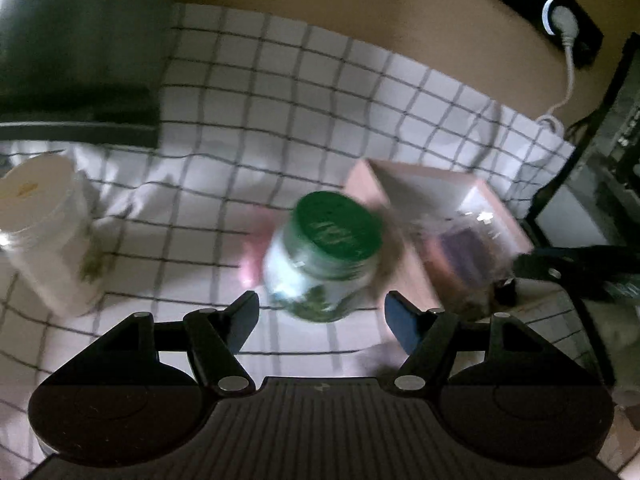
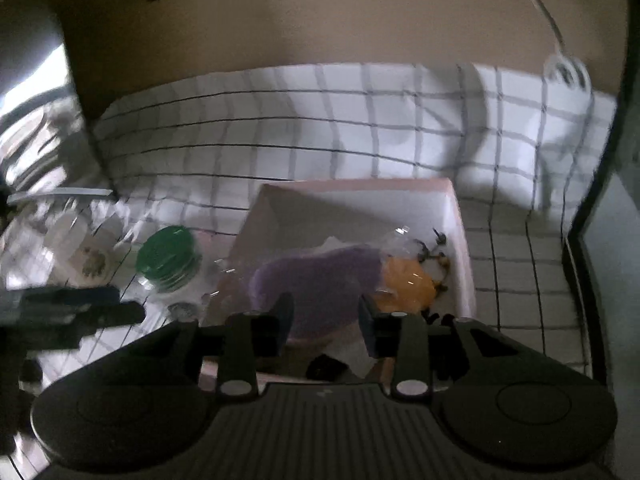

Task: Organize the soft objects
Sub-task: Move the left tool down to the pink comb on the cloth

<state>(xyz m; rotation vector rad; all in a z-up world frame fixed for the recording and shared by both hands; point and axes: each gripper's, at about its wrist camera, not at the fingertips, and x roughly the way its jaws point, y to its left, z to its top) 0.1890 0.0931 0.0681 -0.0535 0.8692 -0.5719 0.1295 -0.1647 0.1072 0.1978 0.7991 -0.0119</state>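
Note:
A pink box [image 2: 456, 216] stands on the checked cloth and holds a purple soft object [image 2: 320, 276] and an orange soft toy [image 2: 408, 284] in clear wrap. My right gripper [image 2: 325, 320] hovers open over the box's near end, above the purple object, holding nothing. In the left wrist view the same box [image 1: 412, 200] lies right of a green-lidded glass jar [image 1: 328, 256]. My left gripper [image 1: 322, 312] is open just in front of the jar, its fingers apart on either side and not touching it. The views are blurred.
A white lidded tub [image 1: 44, 236] stands at the left on the checked cloth [image 1: 280, 100]. The jar [image 2: 168, 256] and tub [image 2: 90, 256] also show in the right wrist view. A dark box [image 1: 80, 60] sits at the back left. A power strip with a white plug [image 1: 564, 24] lies behind.

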